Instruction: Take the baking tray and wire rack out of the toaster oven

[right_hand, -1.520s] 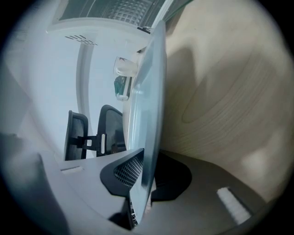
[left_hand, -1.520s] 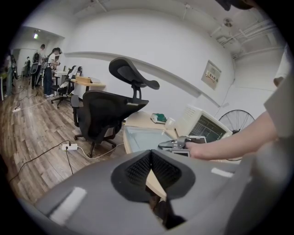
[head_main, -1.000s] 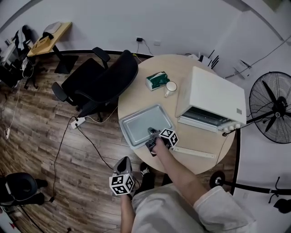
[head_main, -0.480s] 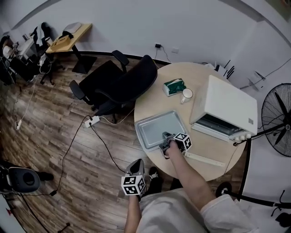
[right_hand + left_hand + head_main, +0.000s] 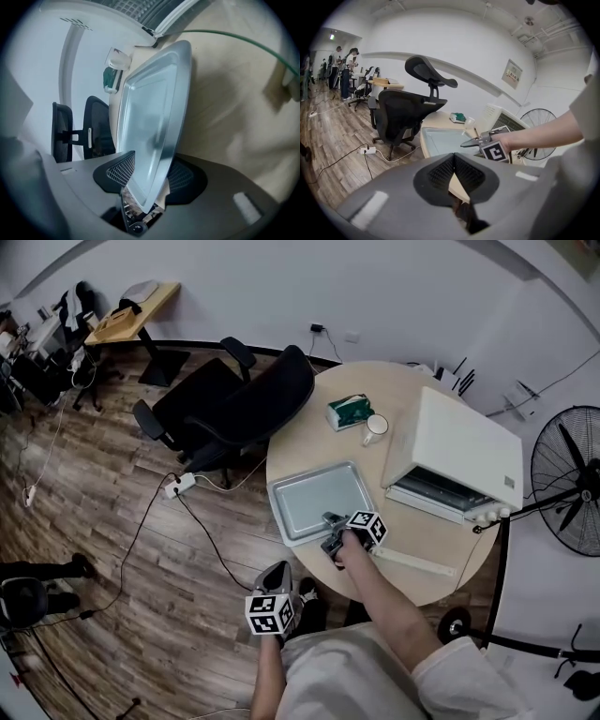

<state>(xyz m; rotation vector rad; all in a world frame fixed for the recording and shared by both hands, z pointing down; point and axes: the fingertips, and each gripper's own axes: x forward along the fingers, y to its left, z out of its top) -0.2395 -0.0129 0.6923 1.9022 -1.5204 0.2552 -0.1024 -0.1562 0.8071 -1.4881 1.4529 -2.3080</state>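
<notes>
The silver baking tray lies flat on the round wooden table, left of the white toaster oven. The wire rack is still inside the oven's open front. My right gripper is at the tray's near edge. In the right gripper view its jaws are opening, with the tray rim still between the pads. My left gripper hangs below the table's edge over the floor. The left gripper view shows its jaws shut on nothing.
A white mug and a green tissue pack stand behind the tray. The oven's door lies open toward me. A black office chair is at the table's left, a fan at the right, and a power strip on the floor.
The head view has shifted a little. The tray stays flat on the table, with my right gripper still at its near edge. The left gripper has kept its place.
</notes>
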